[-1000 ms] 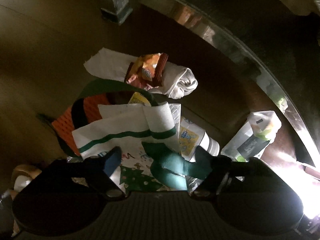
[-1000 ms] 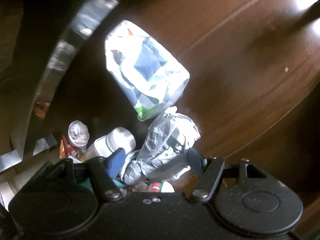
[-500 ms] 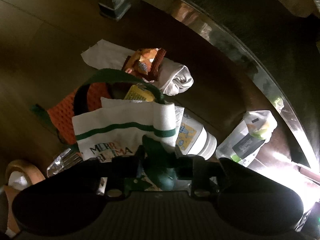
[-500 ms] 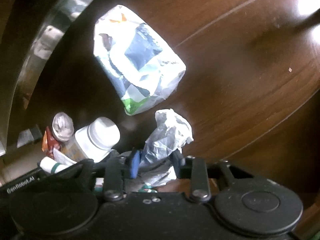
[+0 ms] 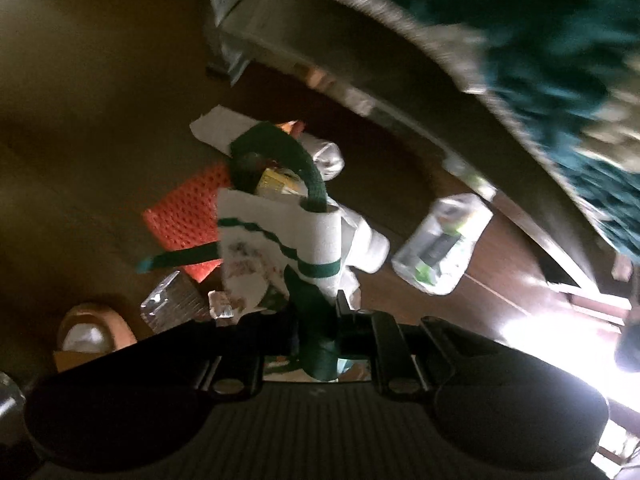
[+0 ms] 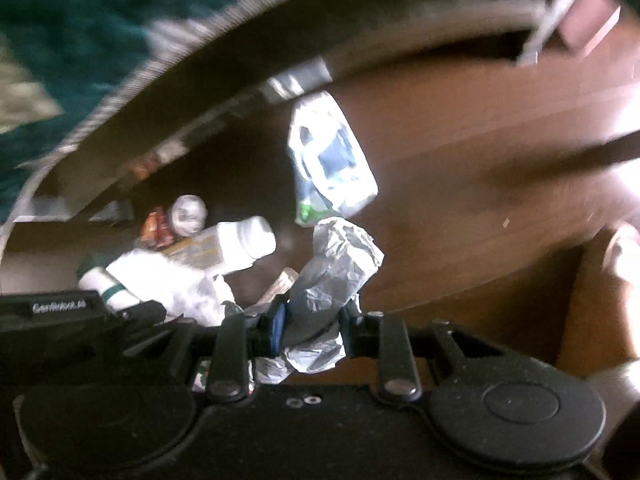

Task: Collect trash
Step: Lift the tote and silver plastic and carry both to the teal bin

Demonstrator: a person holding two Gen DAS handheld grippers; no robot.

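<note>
While I hold both loads: trash only partly collected.
Left gripper (image 5: 318, 328): clamped on bag handle (image 5: 316, 312).
Right gripper (image 6: 312, 320): pinching crumpled wrapper (image 6: 340, 264).
Left: bottle (image 6: 240, 244), plastic packet (image 6: 332, 160) on floor (image 6: 460, 168).

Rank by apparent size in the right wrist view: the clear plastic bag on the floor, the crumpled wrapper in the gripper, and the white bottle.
1. Clear plastic bag and crumpled wrapper: look alike; the wrapper is nearer, so unsure.
2. White bottle, smallest.
</note>
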